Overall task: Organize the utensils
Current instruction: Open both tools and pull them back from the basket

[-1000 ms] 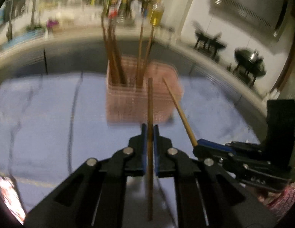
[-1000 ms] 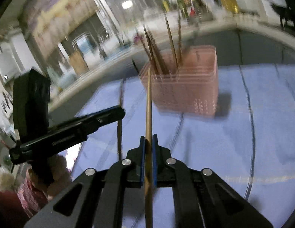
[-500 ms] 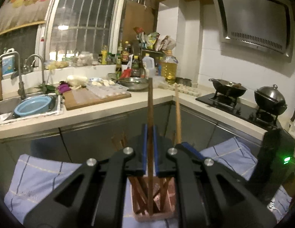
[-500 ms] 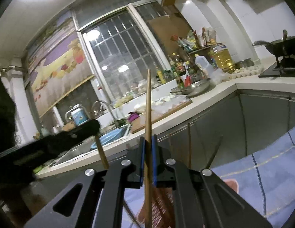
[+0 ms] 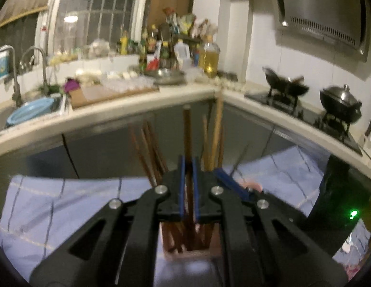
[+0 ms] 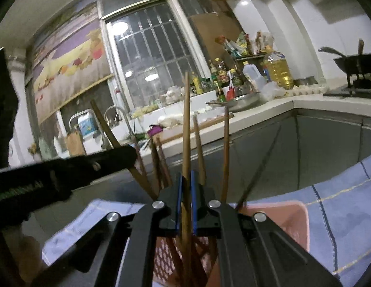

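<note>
My left jaws (image 5: 188,167) are shut tight on one dark brown chopstick (image 5: 187,134). It stands almost straight up, from 6 o'clock to 12 o'clock in my left view. Its low end goes down into the pink basket (image 5: 209,246) right under my jaws. My right jaws (image 6: 186,179) are shut tight on a lighter wooden chopstick (image 6: 186,124). It stands up straight too, and its low end is down inside the same pink basket (image 6: 276,215).

In my left view, my right jaws (image 5: 229,181) come in from 3 o'clock, just beside my left ones. In my right view, my left jaws (image 6: 118,156) come in from 9 o'clock.

More chopsticks (image 5: 149,150) stand in the basket and lean this way and that. Some are dark and some are pale. The basket sits on a blue checked cloth (image 5: 65,205) that covers the surface.

Farther off is the grey front of the kitchen cabinets (image 5: 109,150), with a white counter (image 5: 128,100) on top. At 9 o'clock there is a blue bowl (image 5: 30,112) in the sink by the tap (image 5: 43,67). At 12 o'clock are lots of bottles (image 5: 166,45), a big bottle of yellow oil (image 5: 210,57) and a metal bowl (image 5: 165,75). At 3 o'clock a black wok (image 5: 284,86) and a black pot (image 5: 341,102) sit on the stove. Behind it all is a window with bars (image 6: 156,50).
</note>
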